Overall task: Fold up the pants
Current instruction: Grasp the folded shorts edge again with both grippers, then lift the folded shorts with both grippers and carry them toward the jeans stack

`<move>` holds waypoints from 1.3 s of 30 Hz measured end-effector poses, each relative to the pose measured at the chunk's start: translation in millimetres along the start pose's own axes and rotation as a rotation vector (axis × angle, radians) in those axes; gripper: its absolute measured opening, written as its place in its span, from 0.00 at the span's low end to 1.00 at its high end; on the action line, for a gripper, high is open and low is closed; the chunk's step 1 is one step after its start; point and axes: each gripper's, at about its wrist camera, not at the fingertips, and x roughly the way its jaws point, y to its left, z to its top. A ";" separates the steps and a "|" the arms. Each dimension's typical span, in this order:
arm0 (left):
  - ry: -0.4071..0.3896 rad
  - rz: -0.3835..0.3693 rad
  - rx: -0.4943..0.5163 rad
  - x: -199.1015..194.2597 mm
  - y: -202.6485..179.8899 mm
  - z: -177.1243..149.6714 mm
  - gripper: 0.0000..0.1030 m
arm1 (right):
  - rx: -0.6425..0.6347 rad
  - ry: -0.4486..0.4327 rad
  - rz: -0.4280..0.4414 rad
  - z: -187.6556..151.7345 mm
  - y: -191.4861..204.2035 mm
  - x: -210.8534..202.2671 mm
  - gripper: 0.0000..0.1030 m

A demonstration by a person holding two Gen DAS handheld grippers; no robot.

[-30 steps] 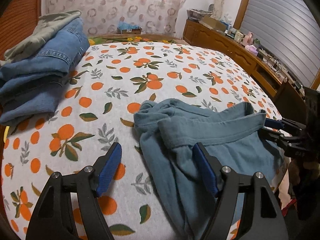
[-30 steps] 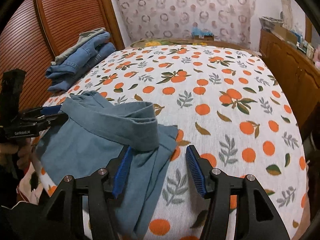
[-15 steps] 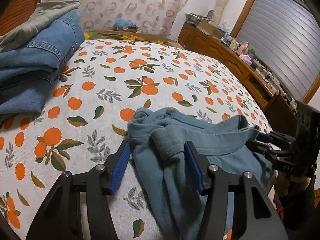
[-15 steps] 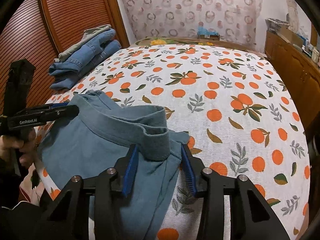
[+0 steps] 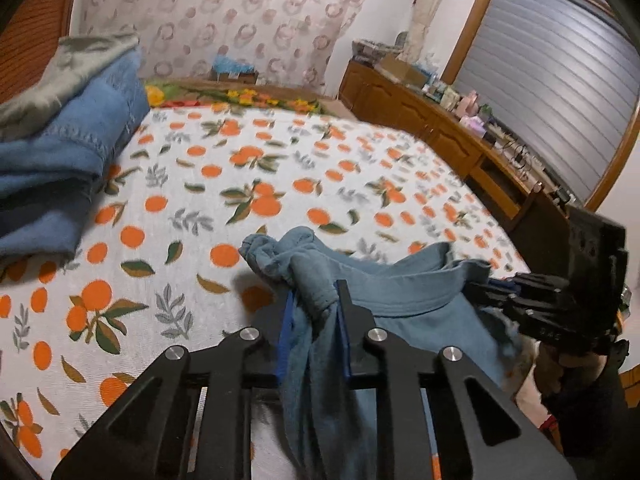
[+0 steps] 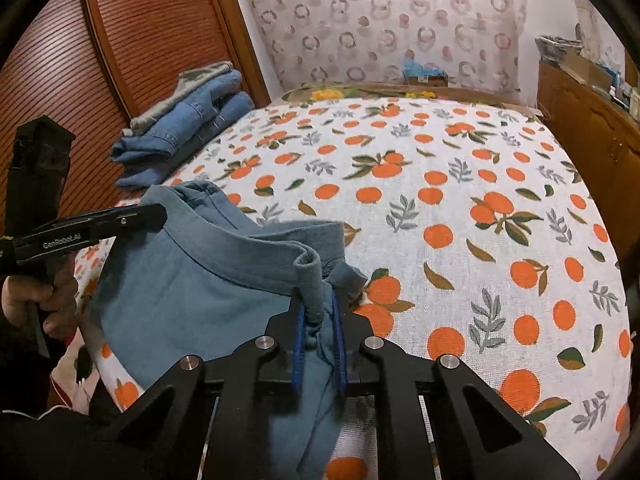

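Fingers (image 5: 343, 292) closing on blue pants (image 5: 420, 292), apparently bunched, both grippers

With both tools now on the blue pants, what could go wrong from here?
1. The left tool is closing on a bunched knot of the blue pants, so a lift may keep that corner twisted.
2. The right tool is closing on the waistband edge only; it might slip out.
3. Part of the pants hangs over the bed edge and may drag.
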 end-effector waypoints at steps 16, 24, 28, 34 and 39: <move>-0.148 -0.002 0.052 -44.0 -21.5 35.8 0.17 | -0.070 -0.152 -0.008 19.3 13.8 -35.0 0.11; -0.174 0.037 0.078 -43.9 -24.2 59.0 0.18 | -0.095 -0.184 -0.007 43.6 10.2 -34.7 0.11; -0.189 0.057 0.083 -44.5 -23.8 72.4 0.18 | -0.115 -0.196 0.000 58.7 10.6 -34.7 0.11; -0.206 0.091 0.091 -45.3 -20.6 89.9 0.18 | -0.144 -0.209 0.009 83.0 7.4 -25.8 0.11; -0.223 0.116 0.081 -49.9 -11.9 100.0 0.18 | -0.166 -0.212 0.024 101.7 7.2 -15.6 0.11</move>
